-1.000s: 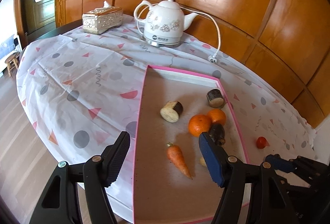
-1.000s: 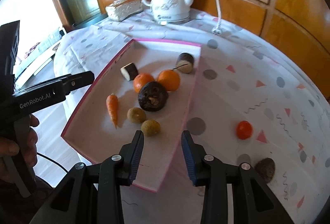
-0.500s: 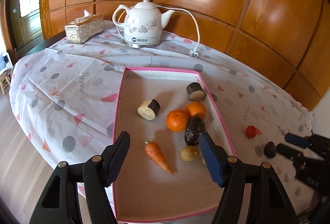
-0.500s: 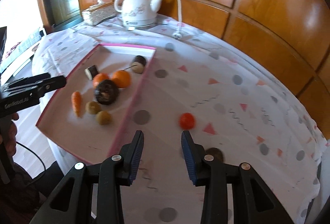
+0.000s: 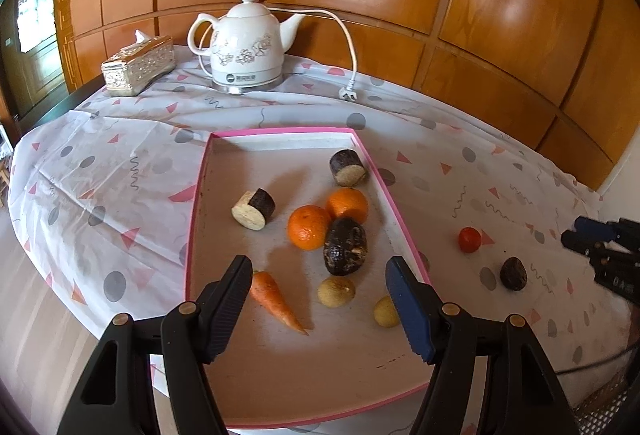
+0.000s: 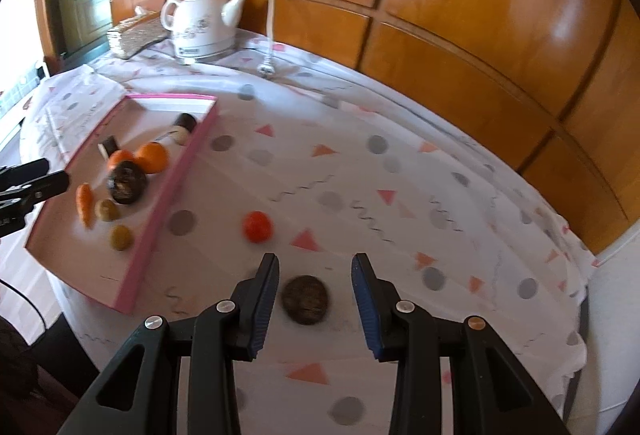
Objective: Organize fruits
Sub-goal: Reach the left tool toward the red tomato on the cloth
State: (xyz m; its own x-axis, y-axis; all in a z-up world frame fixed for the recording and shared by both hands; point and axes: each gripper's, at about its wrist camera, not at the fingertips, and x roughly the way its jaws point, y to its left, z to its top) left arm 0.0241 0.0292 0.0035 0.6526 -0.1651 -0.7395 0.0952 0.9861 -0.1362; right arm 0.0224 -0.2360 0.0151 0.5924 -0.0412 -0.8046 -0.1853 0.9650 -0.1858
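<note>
A pink-rimmed tray (image 5: 200, 203) holds two oranges (image 5: 309, 227), a large dark fruit (image 5: 345, 246), a carrot (image 5: 274, 297), two small yellow fruits (image 5: 336, 291) and two cut dark-skinned pieces (image 5: 254, 209). My left gripper (image 5: 318, 269) hangs open over the tray's near half with nothing between its fingers. On the cloth to the right of the tray lie a small red fruit (image 6: 258, 227) and a dark brown fruit (image 6: 306, 299). My right gripper (image 6: 315, 263) is open, and the brown fruit shows between its fingers, clear of both pads.
A white kettle (image 5: 248, 43) with its cord and plug (image 5: 347, 95) stands at the back of the table, beside an ornate tissue box (image 5: 138, 65). Wooden wall panels run close behind. The patterned cloth (image 6: 400, 175) drapes over the table's rounded front edge.
My right gripper has swung right, away from the tray and over the cloth, until the brown fruit lies between its fingers. The left gripper drifted sideways over the tray and rolled slightly. Both stayed open.
</note>
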